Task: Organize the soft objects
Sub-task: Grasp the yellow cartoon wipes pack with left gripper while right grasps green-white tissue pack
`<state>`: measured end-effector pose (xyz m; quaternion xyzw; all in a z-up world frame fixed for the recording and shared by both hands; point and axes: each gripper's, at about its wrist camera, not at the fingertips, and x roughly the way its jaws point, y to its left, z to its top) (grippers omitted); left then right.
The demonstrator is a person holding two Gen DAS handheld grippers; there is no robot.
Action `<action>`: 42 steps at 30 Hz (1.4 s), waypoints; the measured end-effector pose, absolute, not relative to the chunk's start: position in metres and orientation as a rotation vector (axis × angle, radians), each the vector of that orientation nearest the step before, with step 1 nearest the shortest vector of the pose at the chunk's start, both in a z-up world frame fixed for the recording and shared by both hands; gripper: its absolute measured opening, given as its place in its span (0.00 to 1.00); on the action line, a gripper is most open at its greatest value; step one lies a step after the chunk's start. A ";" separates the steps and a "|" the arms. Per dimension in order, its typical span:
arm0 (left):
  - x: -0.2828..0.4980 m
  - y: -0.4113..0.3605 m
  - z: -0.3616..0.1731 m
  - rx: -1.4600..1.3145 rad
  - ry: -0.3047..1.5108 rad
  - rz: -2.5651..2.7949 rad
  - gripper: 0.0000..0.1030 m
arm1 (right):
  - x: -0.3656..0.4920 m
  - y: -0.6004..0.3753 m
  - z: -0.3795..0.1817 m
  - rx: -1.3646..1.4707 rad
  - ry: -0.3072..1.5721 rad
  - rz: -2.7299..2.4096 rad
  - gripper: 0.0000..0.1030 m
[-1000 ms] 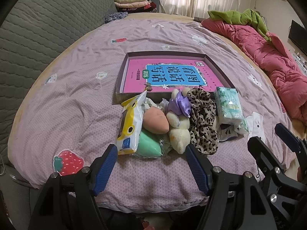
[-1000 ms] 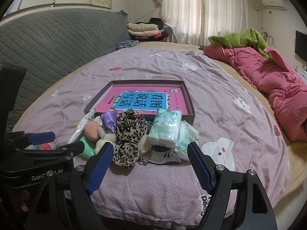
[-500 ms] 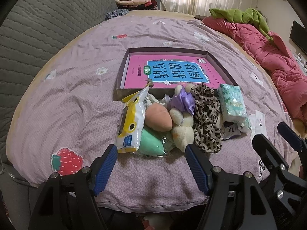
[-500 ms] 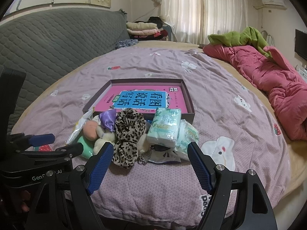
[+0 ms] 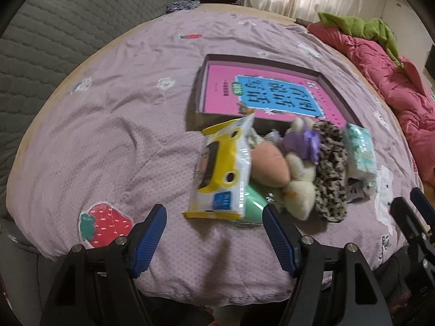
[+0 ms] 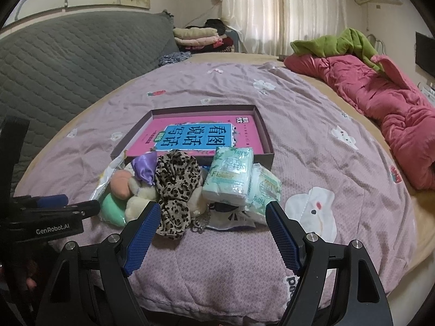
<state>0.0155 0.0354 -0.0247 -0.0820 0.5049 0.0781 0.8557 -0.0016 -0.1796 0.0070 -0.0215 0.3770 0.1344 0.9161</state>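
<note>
A heap of soft things lies on the purple bedspread in front of a shallow dark box (image 5: 334,89) (image 6: 267,138) holding a pink book. In the heap: a yellow tissue pack (image 5: 221,167), a peach sponge (image 5: 267,164) (image 6: 121,183), a green sponge (image 5: 252,206) (image 6: 111,212), a cream plush toy with a purple bow (image 5: 297,187) (image 6: 141,201), a leopard scrunchie (image 5: 330,174) (image 6: 176,187), and green tissue packs (image 5: 360,152) (image 6: 231,174). My left gripper (image 5: 213,233) is open just short of the yellow pack. My right gripper (image 6: 210,233) is open, just before the scrunchie and tissue packs.
A red quilt (image 6: 380,100) with a green garment (image 6: 334,43) lies along the right side of the bed. A grey padded headboard (image 6: 68,54) stands at the left. Folded clothes (image 6: 198,36) are stacked at the far end. The bed edge is just below both grippers.
My left gripper has swung left and tipped down toward the heap, so the yellow pack now lies just ahead between its fingers. The right gripper has barely moved.
</note>
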 end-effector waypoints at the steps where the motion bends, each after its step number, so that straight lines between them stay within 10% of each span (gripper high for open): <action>1: 0.017 0.037 -0.027 -0.175 1.068 0.163 0.70 | -0.001 -0.180 0.006 -0.043 0.779 0.274 0.78; 28: 0.059 0.066 -0.047 -0.297 1.118 0.159 0.70 | 0.059 -0.198 -0.012 -0.020 0.864 0.212 0.78; 42: 0.074 0.071 -0.048 -0.332 1.119 0.128 0.52 | 0.096 -0.170 -0.032 -0.080 0.919 0.189 0.78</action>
